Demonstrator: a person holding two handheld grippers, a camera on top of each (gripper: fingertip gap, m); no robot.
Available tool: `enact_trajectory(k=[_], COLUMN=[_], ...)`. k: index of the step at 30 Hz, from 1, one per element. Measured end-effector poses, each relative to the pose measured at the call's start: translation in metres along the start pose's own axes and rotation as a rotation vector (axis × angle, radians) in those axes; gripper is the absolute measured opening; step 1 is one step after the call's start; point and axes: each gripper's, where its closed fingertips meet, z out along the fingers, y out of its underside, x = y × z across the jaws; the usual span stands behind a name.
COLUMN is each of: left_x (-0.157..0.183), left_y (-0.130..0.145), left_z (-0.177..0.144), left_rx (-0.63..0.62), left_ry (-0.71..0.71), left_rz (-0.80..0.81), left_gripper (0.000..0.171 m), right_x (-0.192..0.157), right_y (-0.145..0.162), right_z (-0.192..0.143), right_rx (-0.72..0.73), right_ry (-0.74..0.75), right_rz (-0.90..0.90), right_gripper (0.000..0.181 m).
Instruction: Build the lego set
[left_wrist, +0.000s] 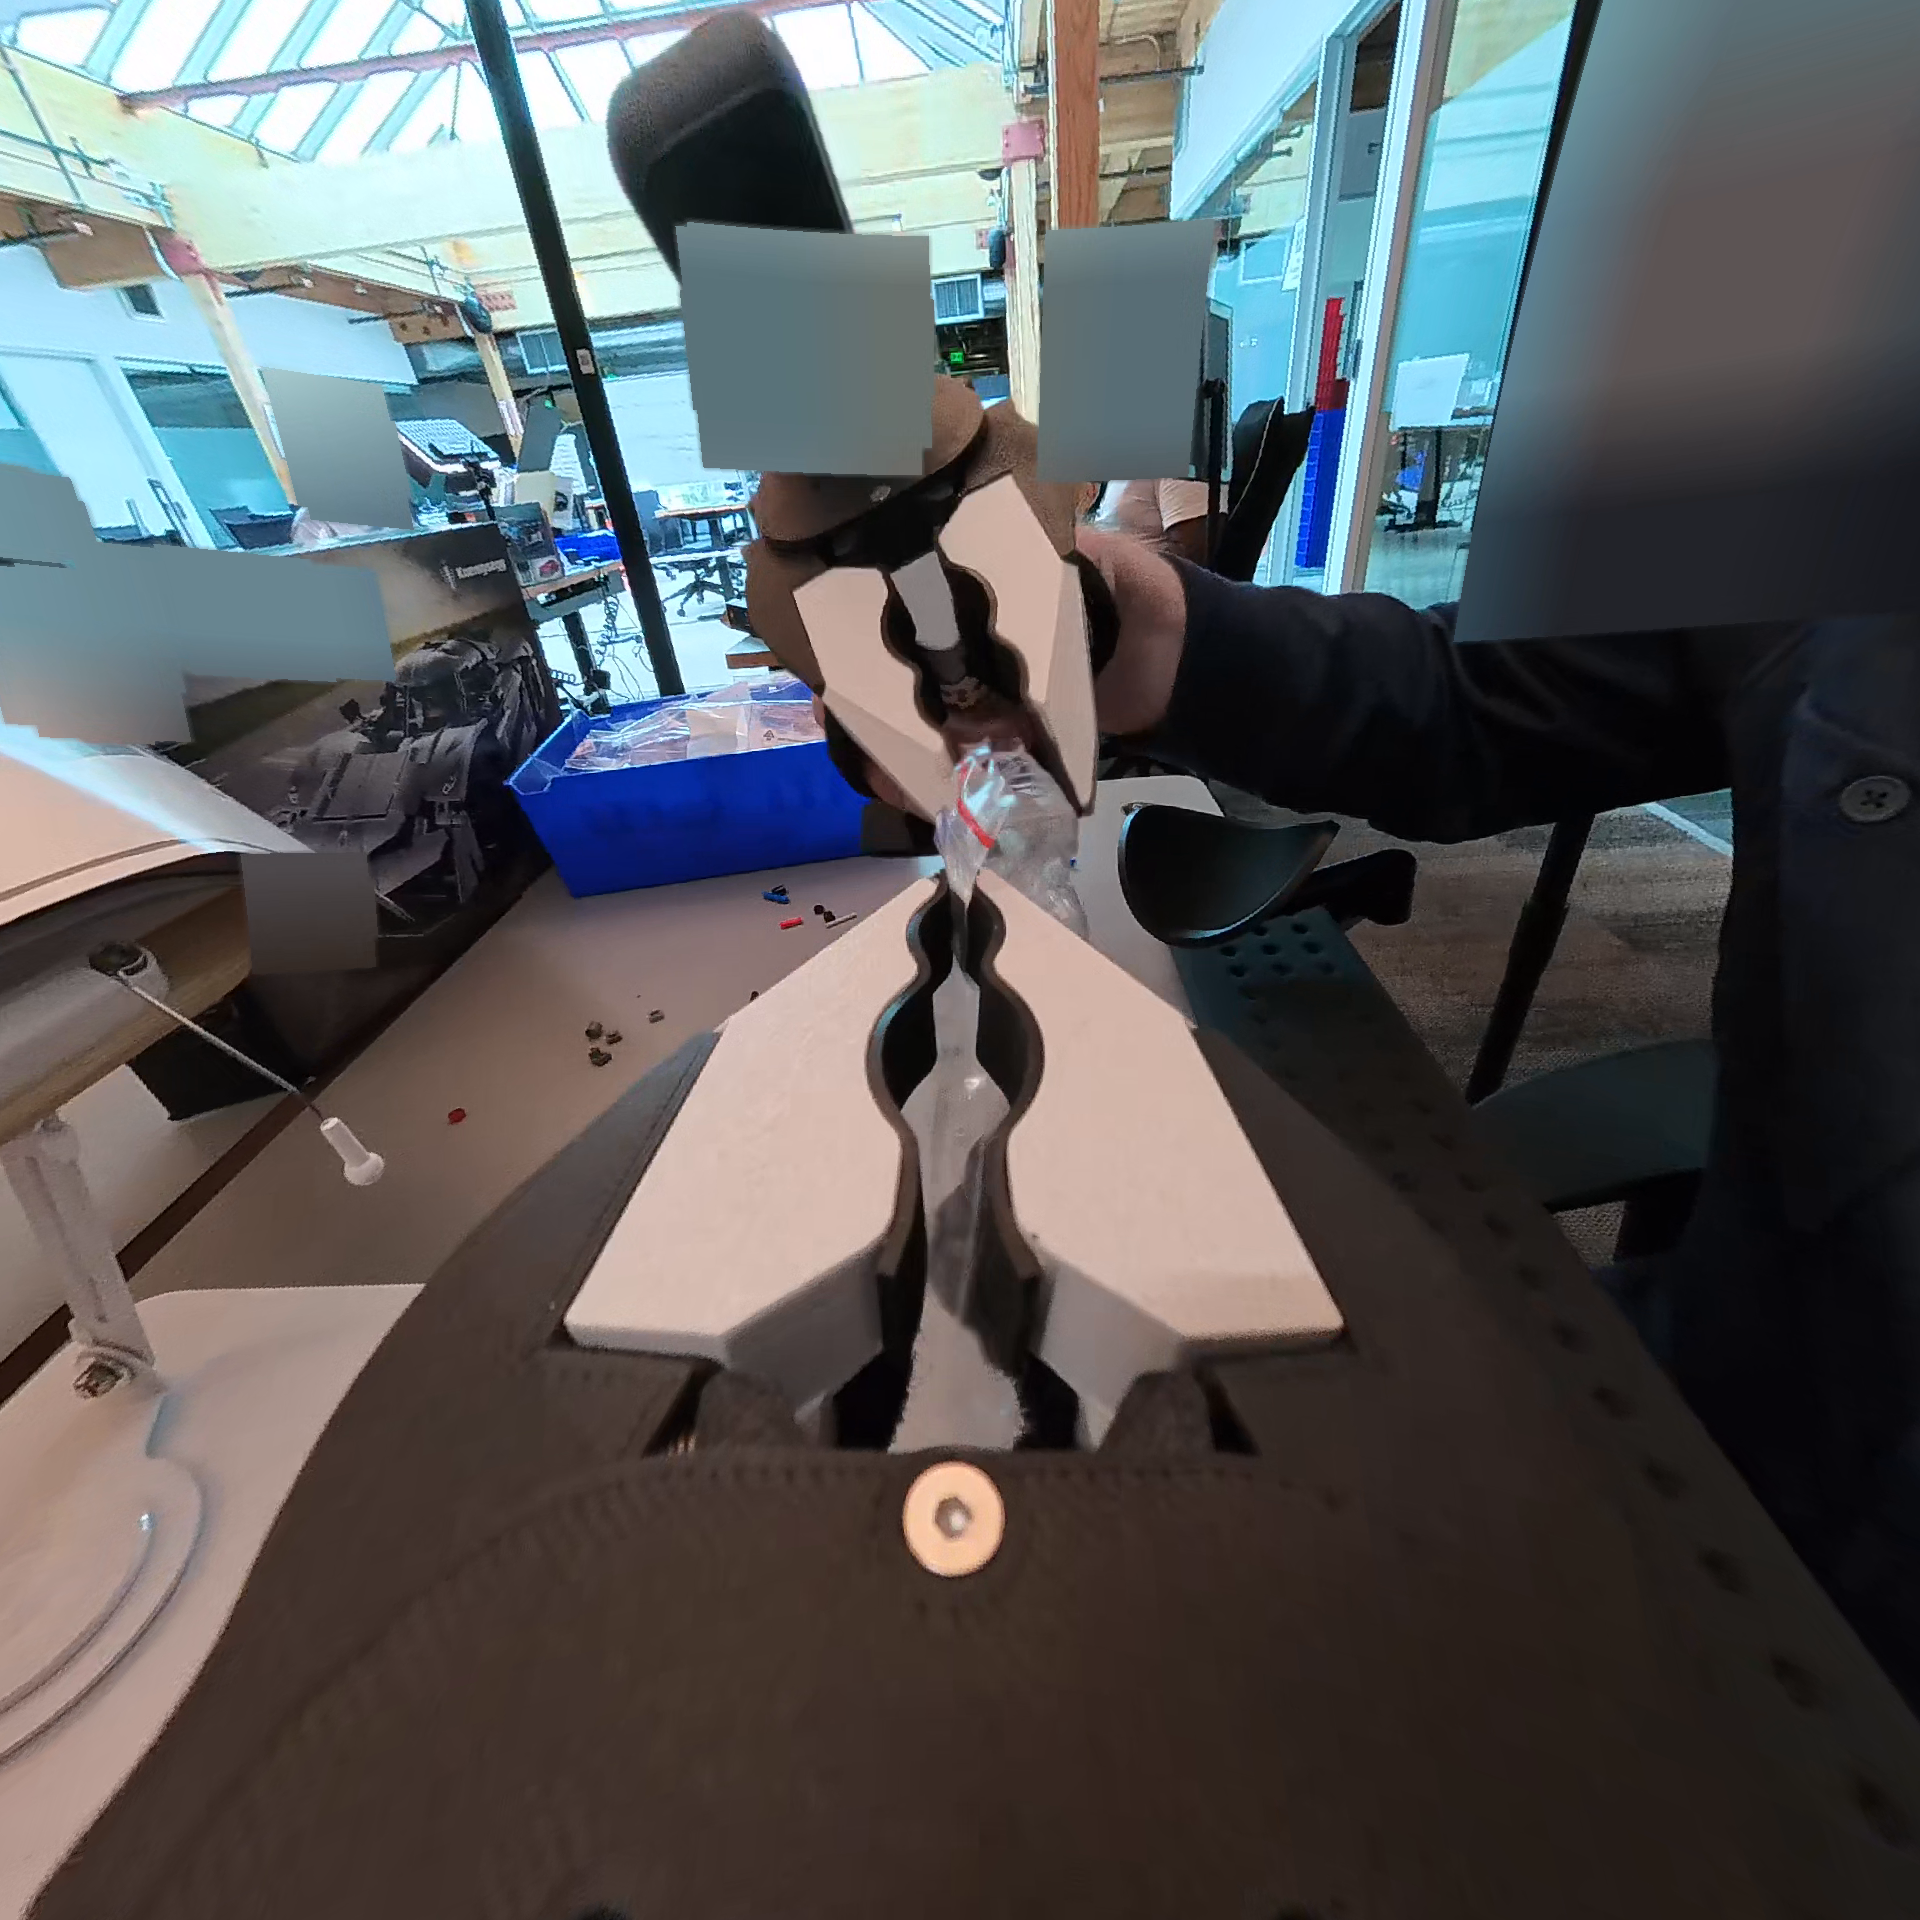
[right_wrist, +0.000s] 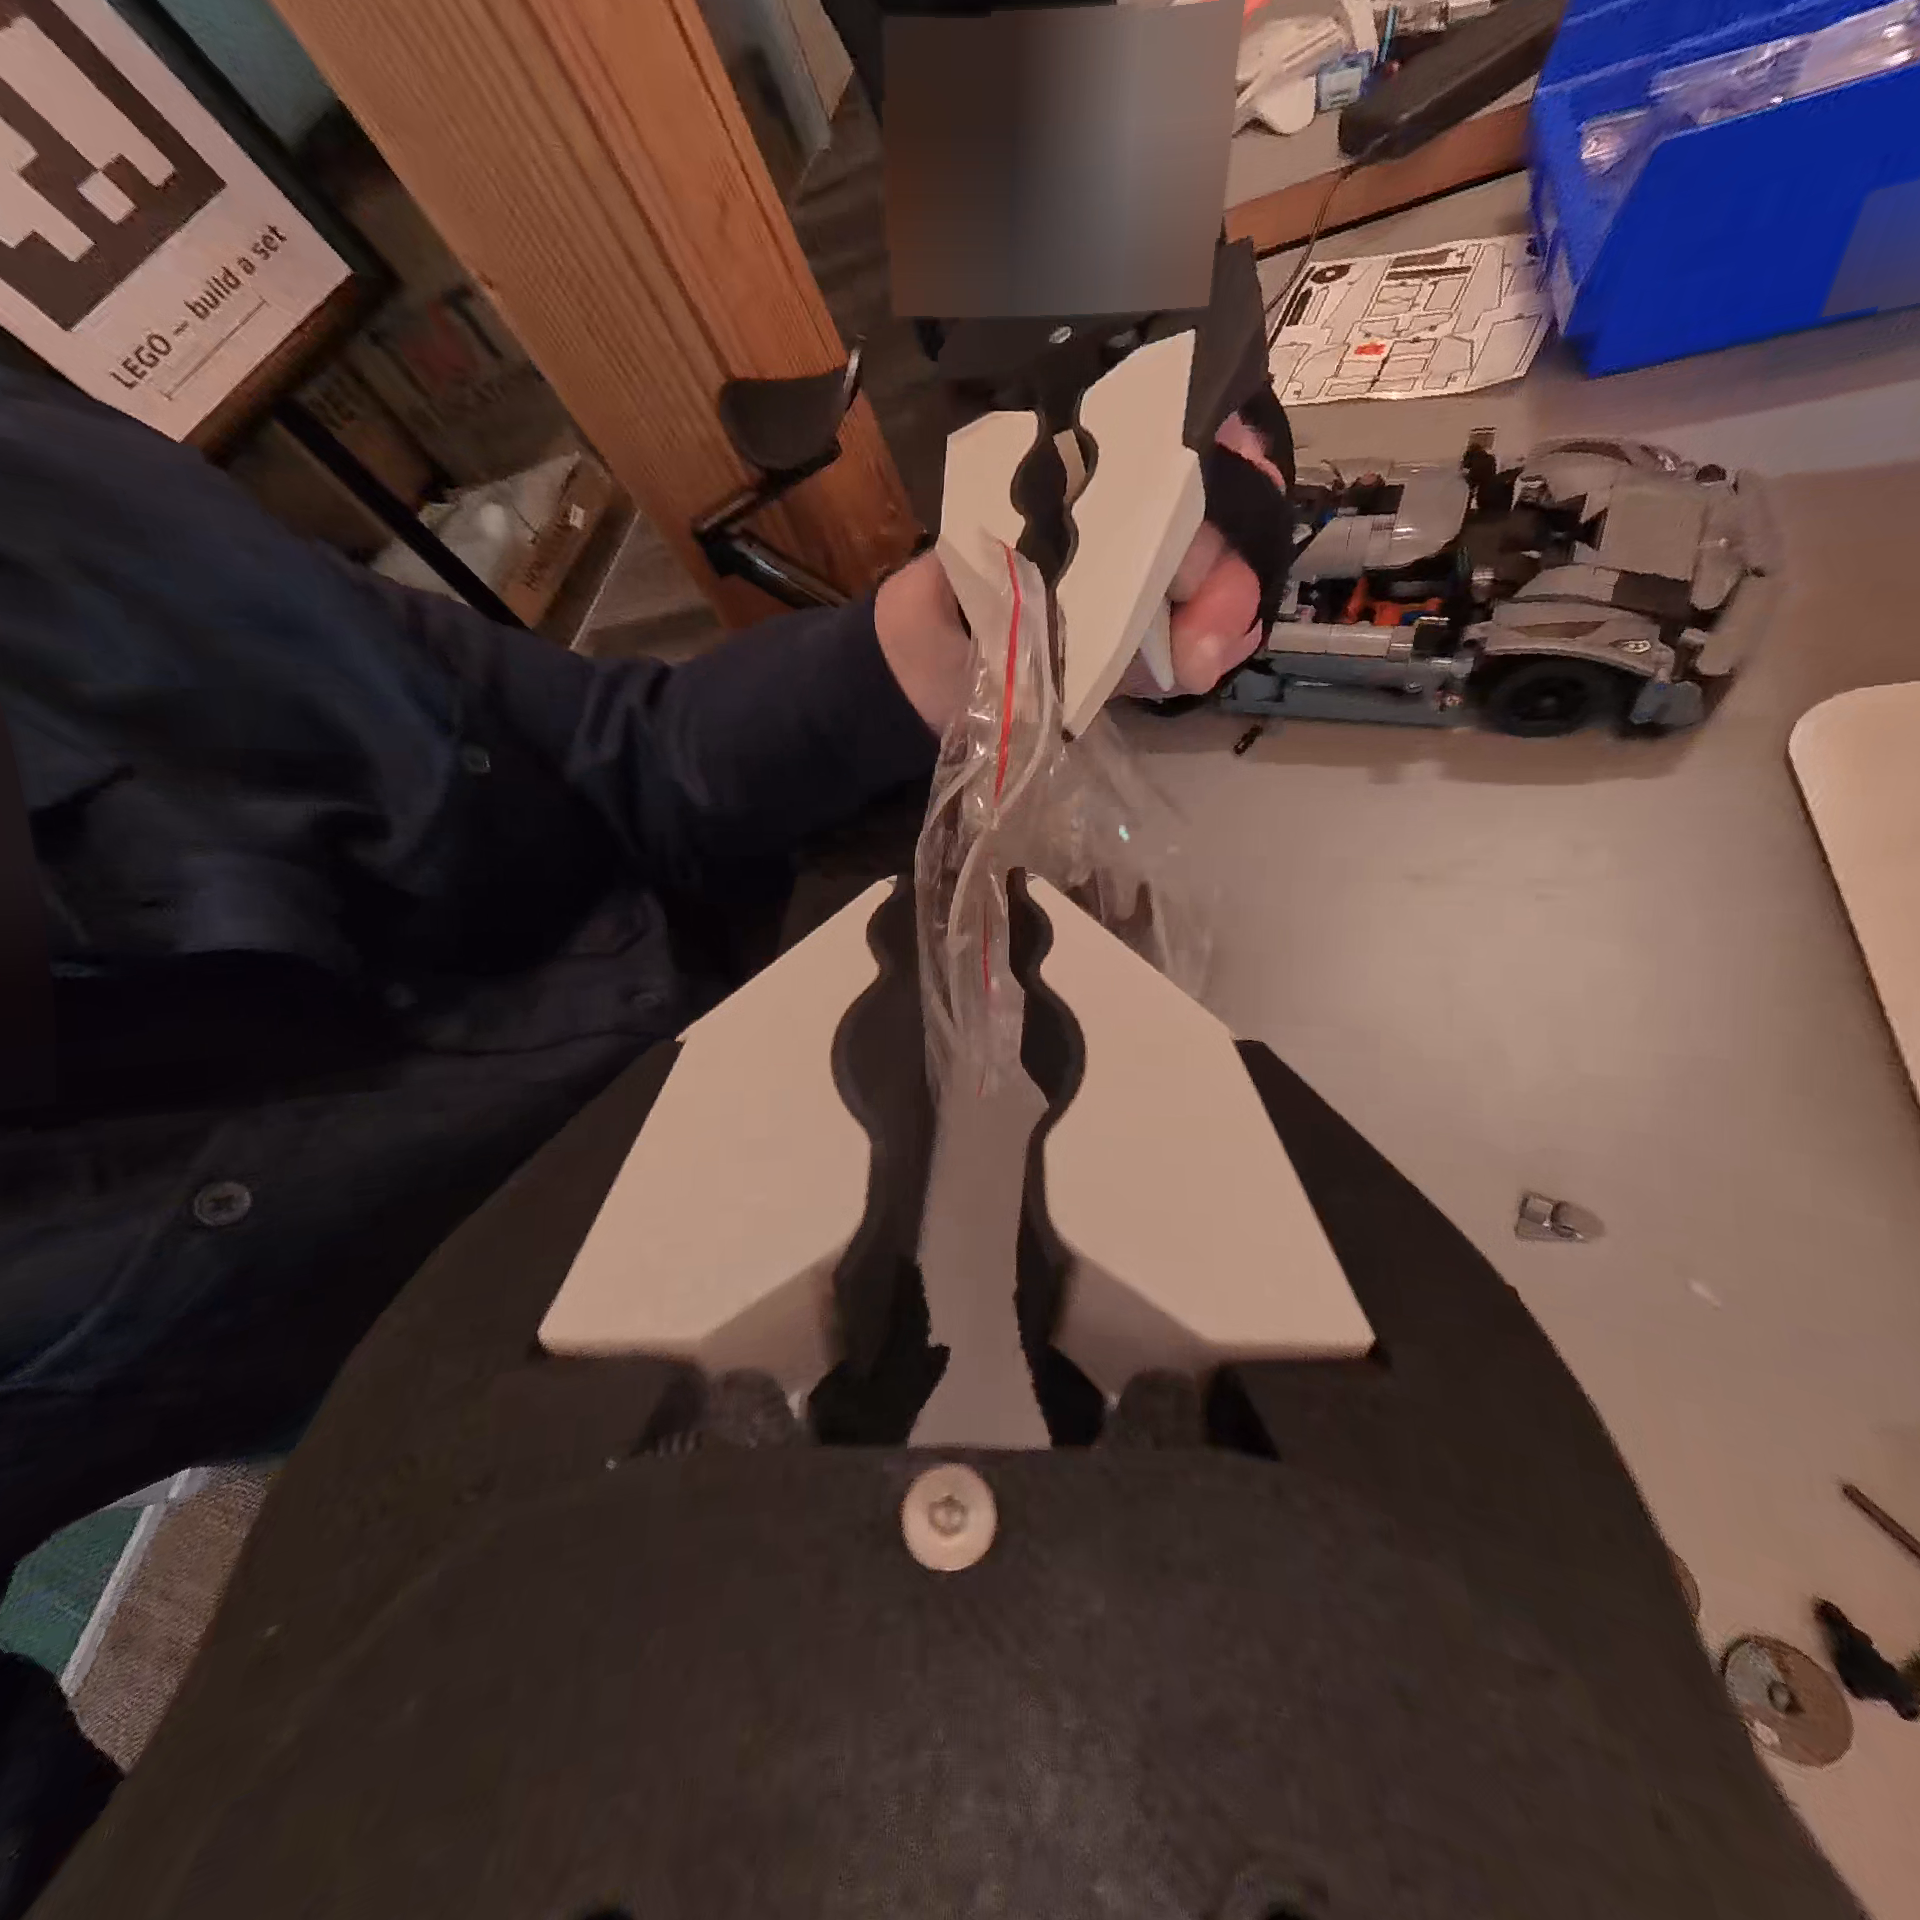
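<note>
A clear plastic bag (left_wrist: 1013, 831) with a red zip strip hangs stretched between my two grippers, above the grey table (left_wrist: 540, 997). In the left wrist view my left gripper (left_wrist: 961, 899) is shut on one end of the bag, and my right gripper (left_wrist: 1003, 774) faces it, shut on the other end. In the right wrist view my right gripper (right_wrist: 961, 894) pinches the bag (right_wrist: 987, 790), with the left gripper (right_wrist: 1029, 665) gripping it opposite. A partly built grey Lego car (right_wrist: 1507, 582) lies on the table behind.
A blue bin (left_wrist: 686, 800) with bagged parts stands at the back of the table and also shows in the right wrist view (right_wrist: 1725, 177). Small loose pieces (left_wrist: 603, 1034) lie scattered. A printed sheet (right_wrist: 1403, 322) lies by the bin. A chair armrest (left_wrist: 1216, 873) is close on the right. My left and right fingertips are right by each other. Both grippers' tips are roughly 30 cm from the partly built grey Lego car (right_wrist: 1507, 582).
</note>
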Motion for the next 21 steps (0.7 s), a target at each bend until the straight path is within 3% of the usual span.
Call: enact_trajectory(k=[4,9,10,11,14,16,21], left_x=[-0.003,-0.003,-0.004,-0.006,-0.006,-0.005,-0.008], left_y=[0.0,0.003,0.002,0.002,0.002,0.003,0.006], left_z=[-0.003,-0.001,-0.002,-0.003,-0.003,-0.002,-0.002], left_rx=[0.003,-0.011,-0.005,-0.005,0.0,-0.005,-0.022], left_ry=[-0.014,-0.016,-0.02,-0.025,-0.027,-0.027,-0.043], left_rz=[-0.01,-0.011,-0.013,-0.019,-0.023,-0.022,-0.029], left_gripper=[0.0,0.0,0.0,0.0,0.0,0.0,0.0], right_x=[0.005,0.018,0.02,0.02,0.021,0.024,0.041], right_y=[0.002,0.006,0.008,0.01,0.013,0.017,0.01], right_z=[-0.005,-0.003,-0.002,-0.001,0.003,0.006,-0.01], right_rx=[0.029,-0.031,-0.054,-0.071,-0.078,-0.093,-0.109], right_ry=[-0.01,0.117,0.139,0.137,0.142,0.16,0.341], right_rz=[0.03,-0.016,-0.016,-0.024,-0.043,-0.06,-0.107], right_gripper=[0.0,0.002,0.017,0.02,0.016,0.0,0.0])
